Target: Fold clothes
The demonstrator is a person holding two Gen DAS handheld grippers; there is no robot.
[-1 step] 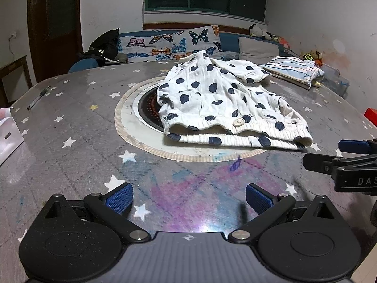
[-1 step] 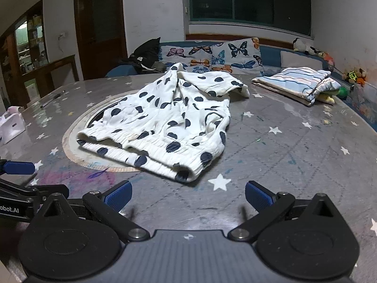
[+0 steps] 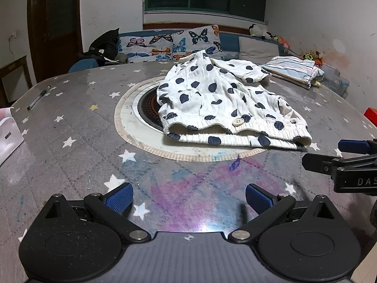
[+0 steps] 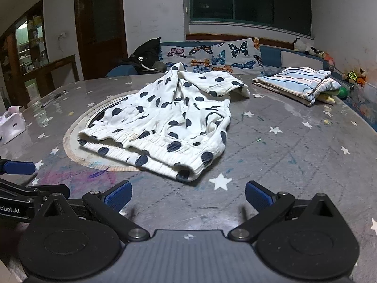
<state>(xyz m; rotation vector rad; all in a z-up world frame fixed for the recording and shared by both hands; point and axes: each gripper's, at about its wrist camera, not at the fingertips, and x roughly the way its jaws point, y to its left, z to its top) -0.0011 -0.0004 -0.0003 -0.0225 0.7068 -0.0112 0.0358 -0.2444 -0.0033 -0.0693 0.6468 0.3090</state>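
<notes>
A white garment with dark blue spots (image 3: 221,101) lies crumpled on the grey star-patterned table, its ribbed hem with a button facing me; it also shows in the right wrist view (image 4: 169,122). My left gripper (image 3: 189,199) is open and empty, low over the table in front of the hem. My right gripper (image 4: 188,197) is open and empty, just short of the hem's right corner. The right gripper's fingers (image 3: 353,146) show at the right edge of the left wrist view.
A folded striped cloth (image 4: 304,83) lies at the back right of the table. A round inset burner (image 3: 148,108) sits partly under the garment. A white box (image 3: 7,132) and a pen (image 3: 38,97) lie at the left. A sofa with butterfly cushions (image 4: 212,54) stands behind.
</notes>
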